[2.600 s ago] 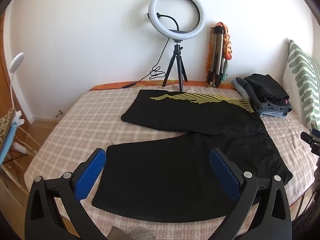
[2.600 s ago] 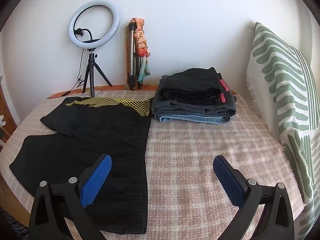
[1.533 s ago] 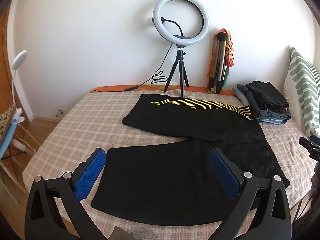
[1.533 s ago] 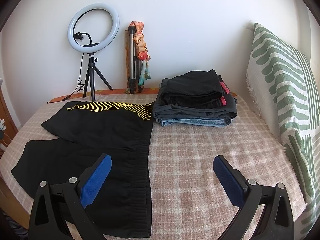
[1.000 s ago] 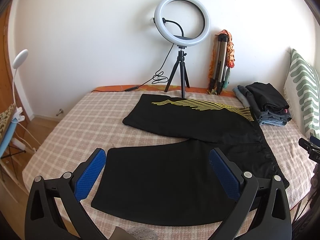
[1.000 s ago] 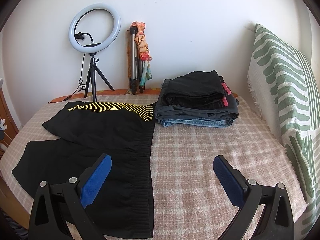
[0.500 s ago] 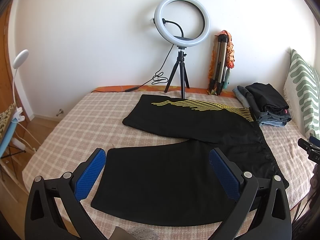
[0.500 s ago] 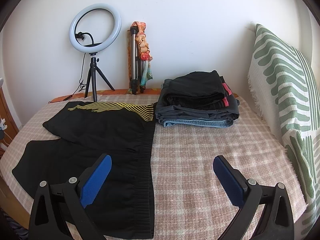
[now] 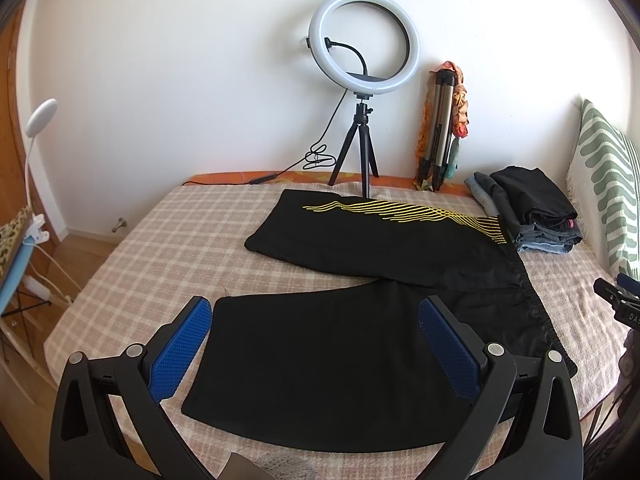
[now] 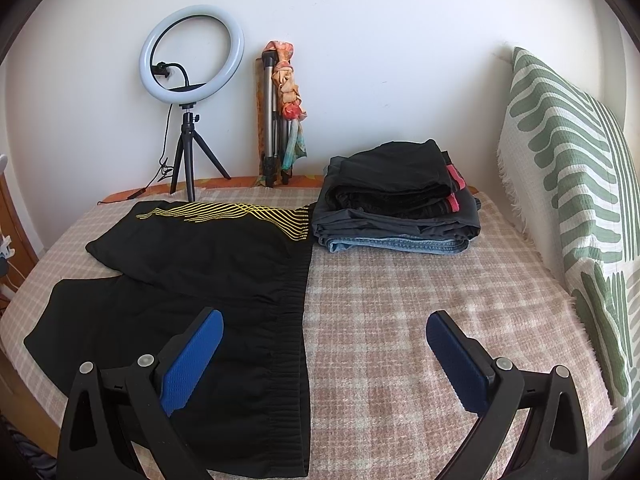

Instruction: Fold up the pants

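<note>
Black shorts [image 9: 360, 300] with yellow wavy lines on the far leg lie spread flat on the checked bed cover [image 9: 152, 256], legs to the left, waistband to the right. My left gripper [image 9: 316, 344] hovers open over the near leg, holding nothing. In the right wrist view the same shorts [image 10: 192, 272] fill the left half, their elastic waistband [image 10: 298, 320] running toward me. My right gripper [image 10: 324, 356] is open above the waistband's near end, its left pad over the black cloth and its right pad over the bare bed cover [image 10: 400, 320].
A stack of folded clothes [image 10: 396, 204] sits at the far right of the bed, next to a green-patterned pillow [image 10: 576, 184]. A ring light on a small tripod [image 9: 364, 80] and a folded tripod [image 9: 440, 128] stand against the wall. The bed's left edge drops to a wooden floor [image 9: 80, 248].
Both views have shifted slightly, as if the grippers drew back and rose a little over the first second; since then almost nothing moves. The shorts lie as before.
</note>
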### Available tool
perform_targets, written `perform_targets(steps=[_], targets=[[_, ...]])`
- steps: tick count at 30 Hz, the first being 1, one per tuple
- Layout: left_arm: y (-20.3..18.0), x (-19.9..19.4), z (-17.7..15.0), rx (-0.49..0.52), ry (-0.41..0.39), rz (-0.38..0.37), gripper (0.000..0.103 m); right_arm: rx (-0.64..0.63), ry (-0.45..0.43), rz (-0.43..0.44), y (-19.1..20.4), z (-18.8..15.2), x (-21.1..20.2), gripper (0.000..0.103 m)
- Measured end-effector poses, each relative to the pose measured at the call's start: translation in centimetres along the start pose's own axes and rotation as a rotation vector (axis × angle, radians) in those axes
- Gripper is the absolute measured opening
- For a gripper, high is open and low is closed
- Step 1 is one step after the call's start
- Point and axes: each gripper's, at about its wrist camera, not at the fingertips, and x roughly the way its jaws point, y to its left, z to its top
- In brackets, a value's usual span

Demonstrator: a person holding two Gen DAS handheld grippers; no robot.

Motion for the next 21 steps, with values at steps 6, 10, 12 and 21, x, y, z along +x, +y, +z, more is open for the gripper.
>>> perform_targets(steps=[6,10,12,21], targets=[[-0.06,-0.14,-0.03,-0.001,0.000,0.000,0.103,0.000,0.000,0.002,0.04,0.02,0.00,0.103],[-0.06,-0.18,-0.03,-0.001,-0.001,0.000,0.103,-0.002,0.000,0.002,0.05,0.00,0.10,0.103],[-0.06,-0.19,-0.05,-0.003,-0.001,0.000,0.103,-0.002,0.000,0.002,0.03,-0.04,0.09,0.103],[-0.13,-0.03,0.02,-0.004,0.002,0.003,0.103,-0.006,0.006,0.015,0.25,0.09,0.37,0.103]])
